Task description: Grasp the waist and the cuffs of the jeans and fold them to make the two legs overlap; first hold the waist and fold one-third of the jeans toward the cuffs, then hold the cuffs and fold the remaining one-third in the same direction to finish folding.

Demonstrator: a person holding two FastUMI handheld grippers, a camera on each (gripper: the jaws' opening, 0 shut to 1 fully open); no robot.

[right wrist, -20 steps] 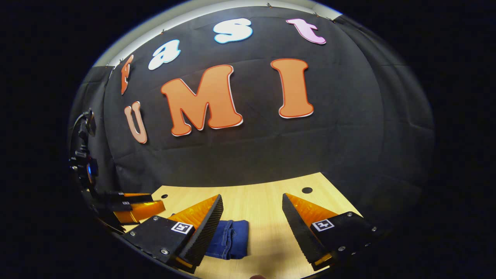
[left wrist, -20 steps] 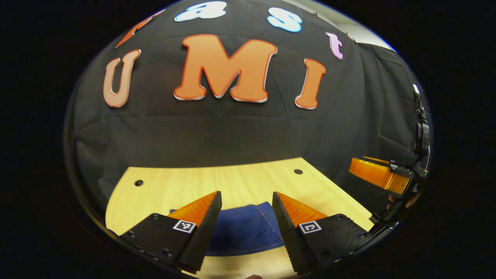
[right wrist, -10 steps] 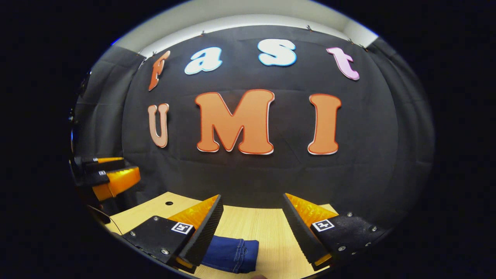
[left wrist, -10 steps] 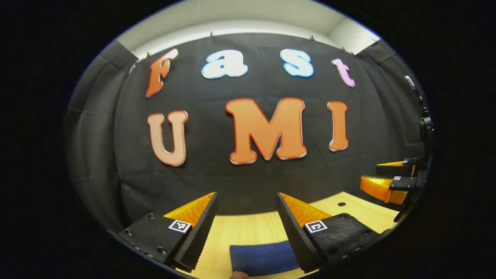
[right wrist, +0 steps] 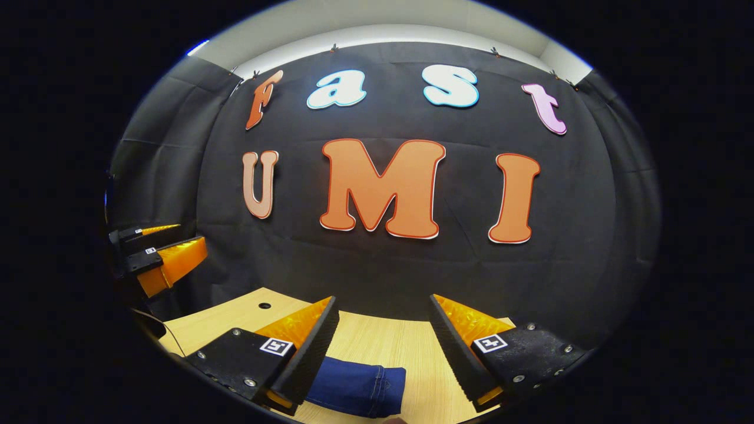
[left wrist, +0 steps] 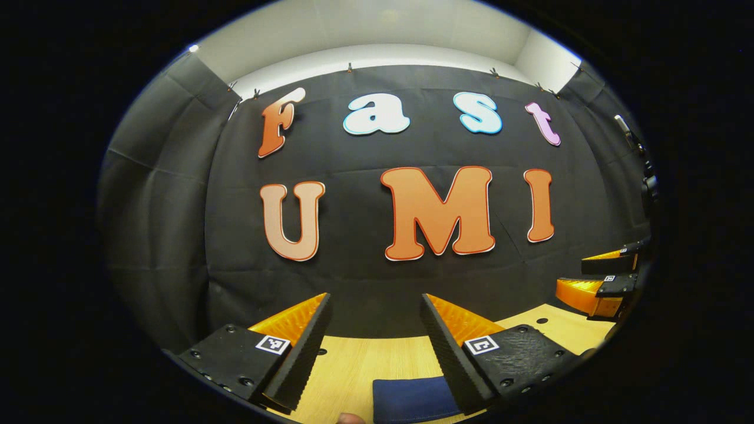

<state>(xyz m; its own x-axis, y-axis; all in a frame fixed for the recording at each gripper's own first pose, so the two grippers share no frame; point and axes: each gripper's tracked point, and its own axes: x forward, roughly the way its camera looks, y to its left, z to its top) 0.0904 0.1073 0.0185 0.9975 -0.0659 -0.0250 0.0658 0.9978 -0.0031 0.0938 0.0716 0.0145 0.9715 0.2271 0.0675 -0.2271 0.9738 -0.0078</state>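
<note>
Two grippers hang above one wooden table (right wrist: 383, 341), each with its jaws spread wide and nothing between them. One pair of jeans (right wrist: 359, 388) lies on that table as a compact blue bundle, apparently already folded. In the right gripper view the bundle sits at about 7 o'clock from the right gripper (right wrist: 383, 335), below it and partly hidden behind its left finger, with a seamed edge facing 3 o'clock. In the left gripper view the jeans (left wrist: 412, 397) lie at about 5 o'clock from the left gripper (left wrist: 374, 333), low between the fingers and tucked against the right one. The bundle's long axis cannot be read, since so little of it shows. Each gripper also appears in the other's view: the right one at 3 o'clock in the left gripper view, the left one at 9 o'clock in the right gripper view. Neither touches the cloth; both look about equally near. Judged from the tidy bundle, the folding seems finished.
</note>
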